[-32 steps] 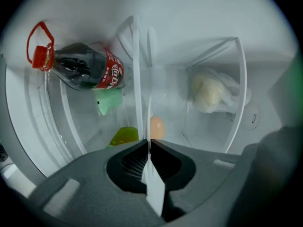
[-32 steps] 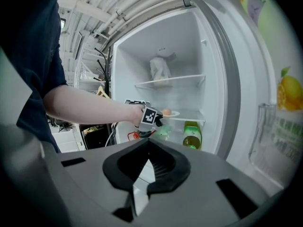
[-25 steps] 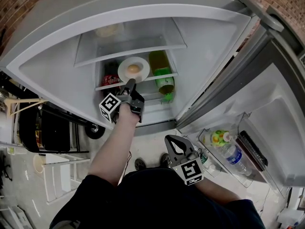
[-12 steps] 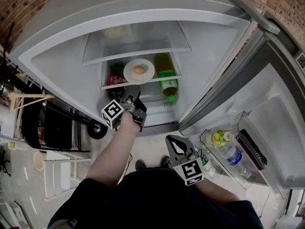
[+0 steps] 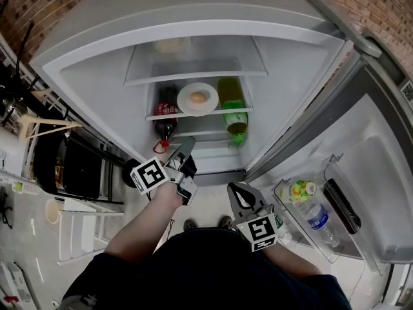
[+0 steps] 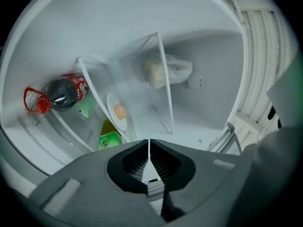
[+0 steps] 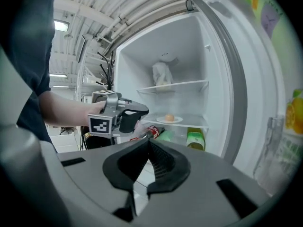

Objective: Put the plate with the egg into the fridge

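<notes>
Plate (image 5: 198,99) with egg (image 5: 199,97) sits on the middle shelf (image 7: 195,118) of the fridge (image 5: 97,102), above a cola bottle (image 5: 166,113) and a green bottle (image 5: 233,108). A pale thing (image 7: 162,74) on the top shelf (image 7: 189,84) is too blurred to name. The left gripper (image 5: 188,143), clear of the shelf edge, has just been closing on nothing. The right gripper (image 5: 233,187) is clenched and empty.

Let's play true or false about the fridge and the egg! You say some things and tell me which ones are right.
The plate with the egg sits on a fridge shelf. True.
The left gripper holds the plate. False: its jaws have just been closing with nothing between them, well away from the plate.
The fridge door is shut. False: it stands open.
A cola bottle lies below the plate's shelf. True.
</notes>
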A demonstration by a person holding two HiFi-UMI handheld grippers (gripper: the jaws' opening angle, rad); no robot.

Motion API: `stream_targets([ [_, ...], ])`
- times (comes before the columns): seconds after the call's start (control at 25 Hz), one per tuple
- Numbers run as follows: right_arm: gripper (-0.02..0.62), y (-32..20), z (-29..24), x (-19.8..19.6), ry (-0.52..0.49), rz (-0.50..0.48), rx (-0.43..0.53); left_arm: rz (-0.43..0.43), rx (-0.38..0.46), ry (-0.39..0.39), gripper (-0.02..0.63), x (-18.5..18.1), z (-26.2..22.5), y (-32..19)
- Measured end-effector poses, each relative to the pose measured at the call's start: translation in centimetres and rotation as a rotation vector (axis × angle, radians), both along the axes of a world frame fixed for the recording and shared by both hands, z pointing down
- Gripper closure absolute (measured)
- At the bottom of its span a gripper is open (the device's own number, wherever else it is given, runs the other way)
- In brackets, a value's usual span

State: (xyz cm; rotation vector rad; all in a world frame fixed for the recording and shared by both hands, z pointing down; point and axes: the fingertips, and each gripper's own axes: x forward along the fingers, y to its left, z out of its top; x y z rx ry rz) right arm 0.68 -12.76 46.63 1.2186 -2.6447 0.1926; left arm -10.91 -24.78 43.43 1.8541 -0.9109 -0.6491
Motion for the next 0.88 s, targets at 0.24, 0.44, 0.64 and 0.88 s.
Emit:
stream_targets([
  [0.24,0.586,0.0,-0.3,-1.0,-0.048,-0.038,-0.037,0.110,0.145,-0.233,0.600,1.8,-2.2,5.7],
  [0.44,0.586,-0.5,-1.0,-1.4,-0.076,-0.050,-0.061,0.175,0.296,-0.477,0.600,4.1,-2.5,9.4],
  [0.64,0.586,-1.7,-1.8,-2.1,-0.098,-0.046,-0.095,0.152,0.377,-0.729,0.601,4.8,-1.0,10.2],
  [0.88,0.586,-1.4,-1.8,-2.3,-0.113,-0.014,-0.083,0.160,0.421,-0.837,0.601,5.2,-0.1,11.8],
])
